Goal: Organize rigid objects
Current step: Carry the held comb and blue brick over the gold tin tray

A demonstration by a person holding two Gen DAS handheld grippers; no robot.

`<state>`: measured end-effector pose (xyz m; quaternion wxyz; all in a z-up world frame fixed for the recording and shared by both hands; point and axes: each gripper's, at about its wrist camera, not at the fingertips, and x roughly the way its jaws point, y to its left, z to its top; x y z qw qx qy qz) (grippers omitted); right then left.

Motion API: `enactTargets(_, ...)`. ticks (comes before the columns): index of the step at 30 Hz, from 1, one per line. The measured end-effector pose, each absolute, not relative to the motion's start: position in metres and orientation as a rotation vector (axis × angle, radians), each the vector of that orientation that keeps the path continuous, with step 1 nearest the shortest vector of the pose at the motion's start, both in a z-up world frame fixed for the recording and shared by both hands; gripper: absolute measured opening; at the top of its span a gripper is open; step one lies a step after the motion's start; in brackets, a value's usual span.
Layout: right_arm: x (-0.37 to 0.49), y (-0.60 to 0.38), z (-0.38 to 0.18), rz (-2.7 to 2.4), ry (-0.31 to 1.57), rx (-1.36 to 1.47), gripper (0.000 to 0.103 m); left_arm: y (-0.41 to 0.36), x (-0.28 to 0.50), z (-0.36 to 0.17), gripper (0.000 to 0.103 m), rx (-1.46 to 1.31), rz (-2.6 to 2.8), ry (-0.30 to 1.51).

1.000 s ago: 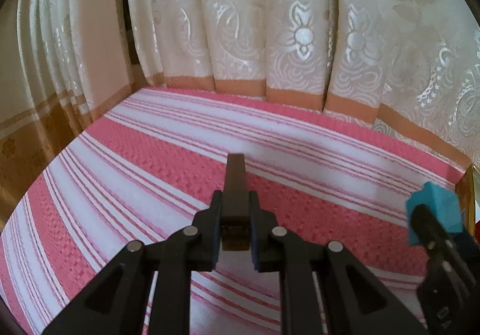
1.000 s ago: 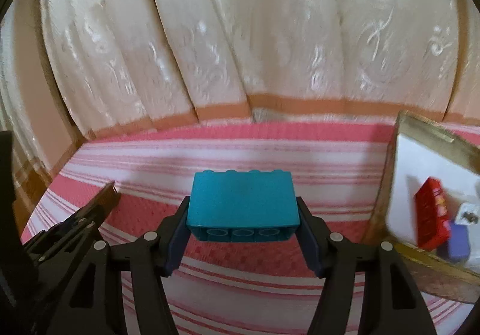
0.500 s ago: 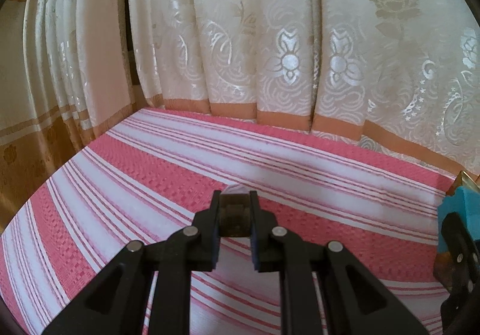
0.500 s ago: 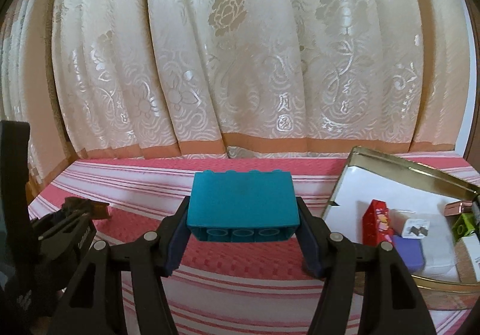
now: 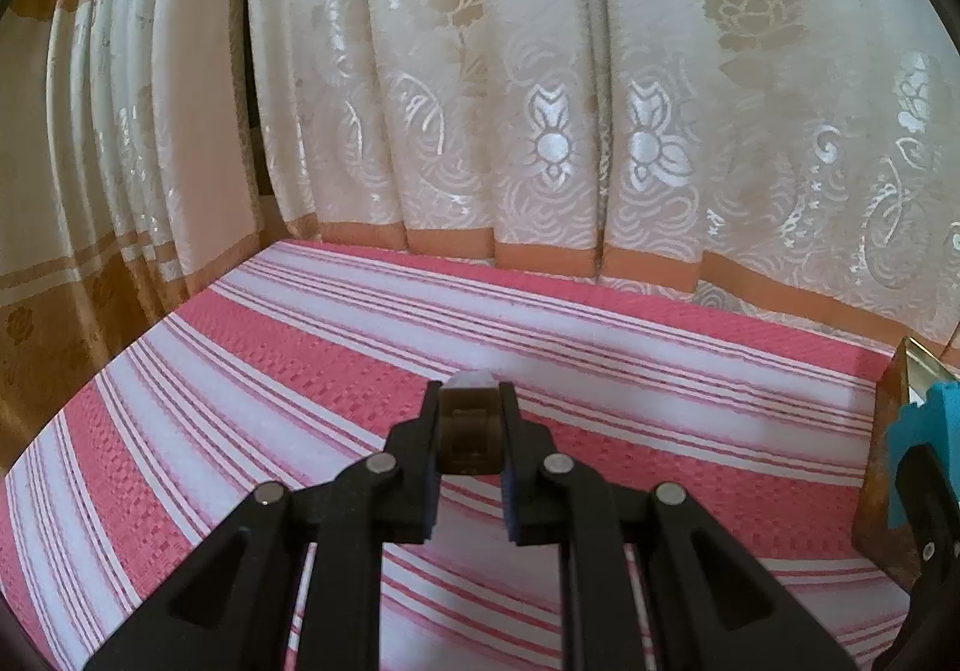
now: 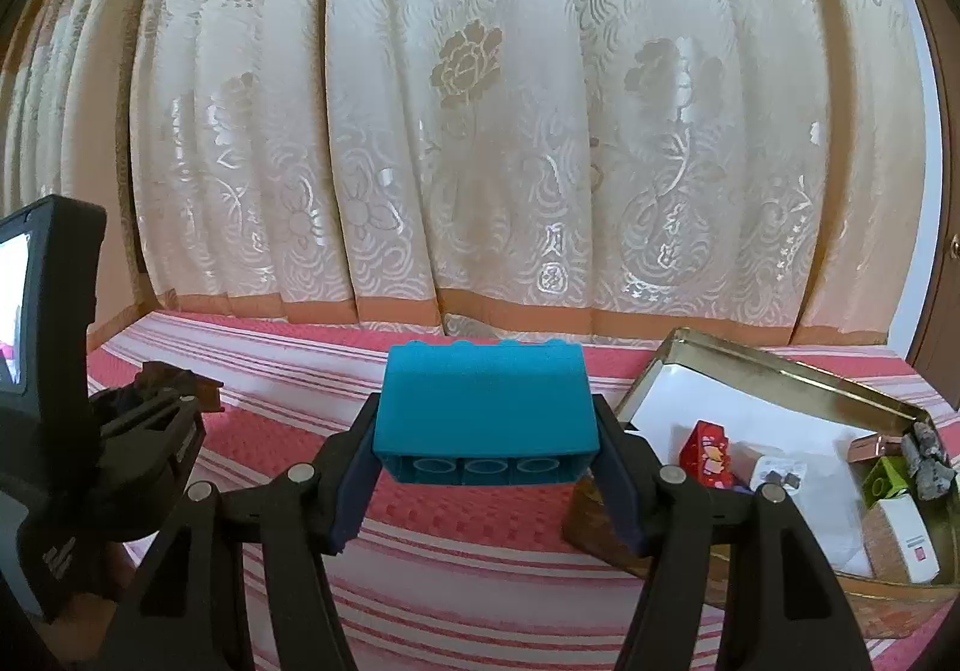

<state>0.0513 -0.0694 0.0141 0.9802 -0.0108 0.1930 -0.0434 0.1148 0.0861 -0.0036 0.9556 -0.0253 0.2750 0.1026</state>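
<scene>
Both views have swung up and rightward, bringing the tin [image 6: 780,371] closer; keep the right claw [image 6: 486,455] clamped on the teal brick [image 6: 483,401], clear its rim, while the left claw [image 5: 471,431] pinches its small brown piece [image 5: 471,425].

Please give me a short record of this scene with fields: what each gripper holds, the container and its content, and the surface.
left gripper: shut on a small brown block
right gripper: shut on a blue toy brick, held above the cloth
container: gold metal tin, open, to the right
tin content: red box, green brick, other small items
surface: pink and white striped cloth
</scene>
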Motion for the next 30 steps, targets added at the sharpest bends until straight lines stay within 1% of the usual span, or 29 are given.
enactTargets(30, 0.012, -0.126, 0.02, -0.141, 0.357, -0.006, 0.066, 0.026, 0.077, 0.006, 0.014, -0.048, 0.084, 0.499)
